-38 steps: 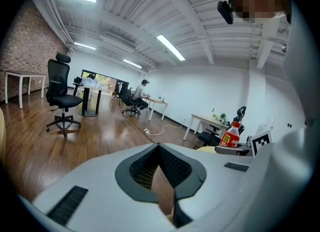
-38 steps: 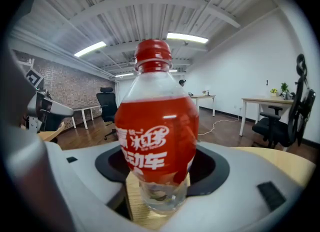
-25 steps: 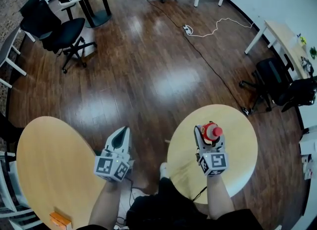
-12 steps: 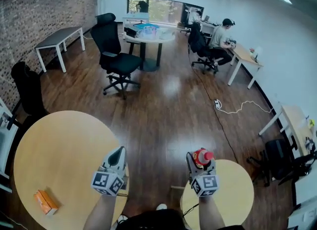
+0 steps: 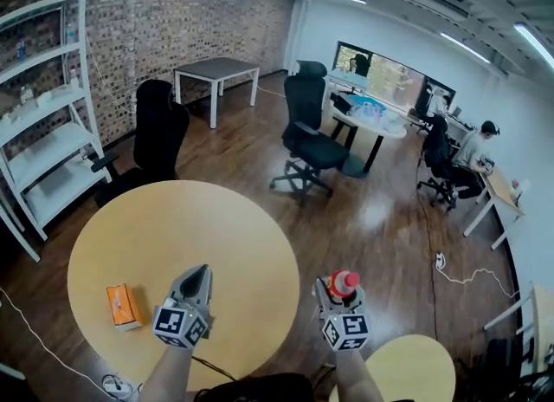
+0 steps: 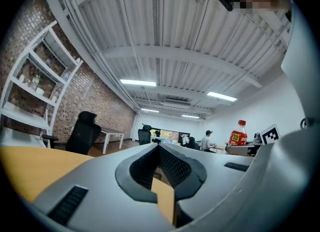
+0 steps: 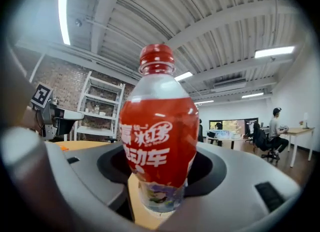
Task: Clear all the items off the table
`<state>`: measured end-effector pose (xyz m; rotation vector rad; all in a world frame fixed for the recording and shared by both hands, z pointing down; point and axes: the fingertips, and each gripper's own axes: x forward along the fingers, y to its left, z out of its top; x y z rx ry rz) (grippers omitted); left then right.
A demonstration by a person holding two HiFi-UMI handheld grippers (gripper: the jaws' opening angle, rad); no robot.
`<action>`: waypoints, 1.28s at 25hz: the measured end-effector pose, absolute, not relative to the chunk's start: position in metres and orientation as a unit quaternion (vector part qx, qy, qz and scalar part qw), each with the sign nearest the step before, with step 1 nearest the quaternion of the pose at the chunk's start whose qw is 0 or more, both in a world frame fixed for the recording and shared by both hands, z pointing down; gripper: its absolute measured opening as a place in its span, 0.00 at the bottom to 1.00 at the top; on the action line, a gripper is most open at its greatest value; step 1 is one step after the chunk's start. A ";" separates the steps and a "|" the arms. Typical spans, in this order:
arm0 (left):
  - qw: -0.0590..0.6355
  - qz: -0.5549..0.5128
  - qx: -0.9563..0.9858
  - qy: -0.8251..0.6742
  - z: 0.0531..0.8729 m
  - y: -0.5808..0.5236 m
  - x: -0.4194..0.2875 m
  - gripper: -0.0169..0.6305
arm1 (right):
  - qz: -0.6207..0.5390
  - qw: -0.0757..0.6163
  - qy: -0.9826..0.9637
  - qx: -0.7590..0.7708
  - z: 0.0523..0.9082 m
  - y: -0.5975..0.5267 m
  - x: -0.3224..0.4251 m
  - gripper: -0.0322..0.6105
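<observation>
Red-labelled plastic bottle [image 7: 159, 126] | right gripper [image 5: 334, 295] pinches its lower body | left gripper [image 5: 197, 275] pressed together, empty | risk: low hold, bottle may tip out.

bottle [image 5: 344, 282]: clear plastic, red cap, red wrap label with white print. pose: upright. it stands between the jaws of the right gripper [image 5: 338, 298], which clamp its lower body; the cap and shoulder rise above the jaws. position: held in the air just past the right edge of the round wooden table [image 5: 199, 227].

box [image 5: 123, 306]: small, orange, rectangular. pose: lying flat on the table, near its left edge, well apart from the bottle.
</observation>
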<state>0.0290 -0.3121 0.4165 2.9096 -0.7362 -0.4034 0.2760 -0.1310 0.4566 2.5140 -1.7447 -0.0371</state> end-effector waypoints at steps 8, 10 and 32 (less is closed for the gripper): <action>0.049 -0.135 0.907 -0.395 0.423 -0.349 -0.144 0.01 | -0.003 0.041 -0.678 0.734 0.464 -0.244 0.157 0.47; 0.049 -0.129 0.894 -0.427 0.412 -0.359 -0.159 0.01 | 0.007 0.047 -0.704 0.709 0.457 -0.276 0.148 0.47; 0.128 -0.023 0.866 -0.482 0.488 -0.380 -0.142 0.01 | 0.099 0.112 -0.777 0.611 0.547 -0.390 0.129 0.48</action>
